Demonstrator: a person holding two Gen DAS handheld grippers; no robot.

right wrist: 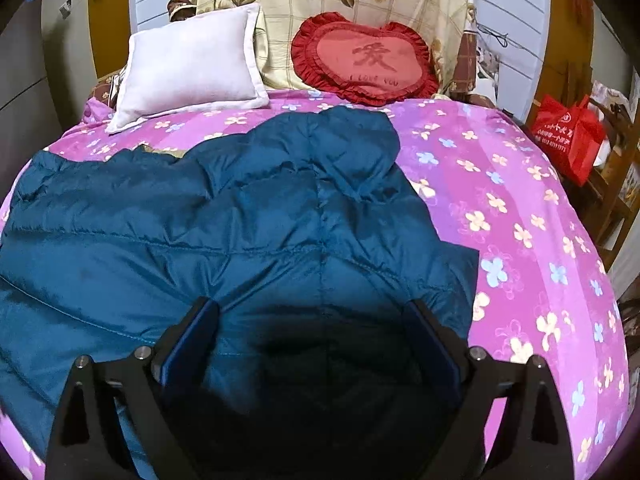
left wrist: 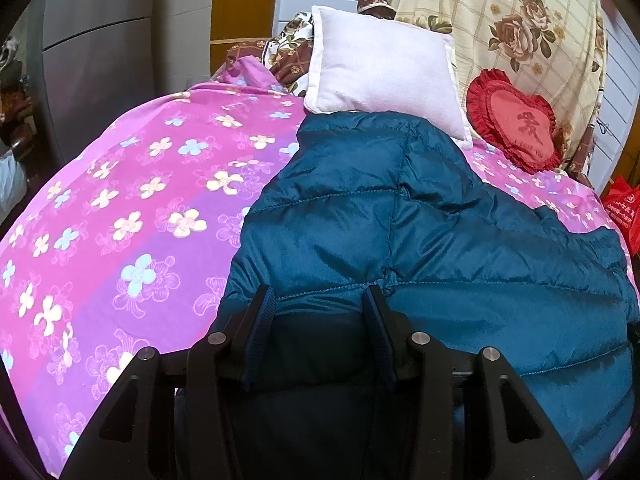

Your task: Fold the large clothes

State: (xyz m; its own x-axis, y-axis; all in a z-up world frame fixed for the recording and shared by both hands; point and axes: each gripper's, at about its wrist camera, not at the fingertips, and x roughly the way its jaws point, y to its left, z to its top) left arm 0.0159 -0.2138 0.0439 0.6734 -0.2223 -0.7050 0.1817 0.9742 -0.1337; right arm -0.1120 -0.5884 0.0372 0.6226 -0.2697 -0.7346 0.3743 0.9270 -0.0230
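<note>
A large teal quilted down jacket [left wrist: 420, 220] lies spread on a bed with a pink flowered sheet [left wrist: 132, 208]. It also shows in the right wrist view [right wrist: 200, 232], with its far end bunched toward the pillows. My left gripper [left wrist: 318, 300] is open, its jaws set on either side of the jacket's near edge close to the jacket's left side. My right gripper [right wrist: 312, 312] is open wide, low over the jacket's near edge by its right side. Nothing is held in either gripper.
A white pillow [left wrist: 380, 72] and a red heart-shaped cushion [left wrist: 516, 120] lean at the head of the bed against a floral cloth [right wrist: 360, 12]. A red bag [right wrist: 568, 136] hangs right of the bed. Grey cabinets [left wrist: 96, 60] stand on the left.
</note>
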